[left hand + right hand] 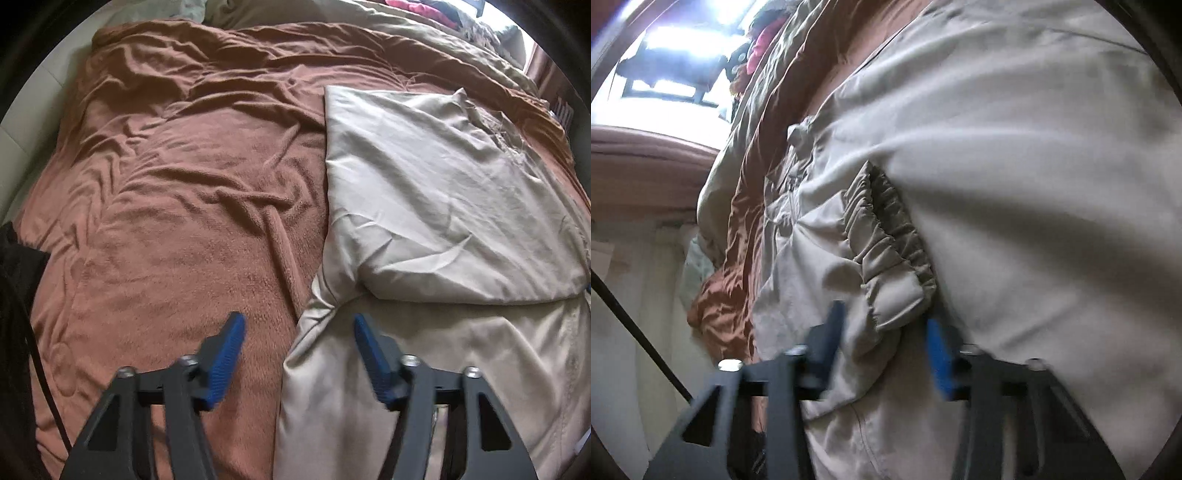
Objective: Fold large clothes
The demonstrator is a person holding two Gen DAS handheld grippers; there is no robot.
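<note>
A beige garment (443,206) lies on the brown blanket (177,206), its upper part folded over the lower part. My left gripper (297,325) is open and empty, hovering above the garment's left edge near the fold. In the right wrist view the same beige garment (1015,166) fills the frame, with its gathered elastic waistband (886,236) close to the camera. My right gripper (884,332) is open, its jaws on either side of the waistband fabric; the view is blurred and I cannot tell whether the pads touch it.
A tan duvet (424,33) and a pile of coloured clothes (424,7) lie at the far side of the bed. A dark cable (33,332) hangs at the left. A bright window (665,48) and a wall show in the right wrist view.
</note>
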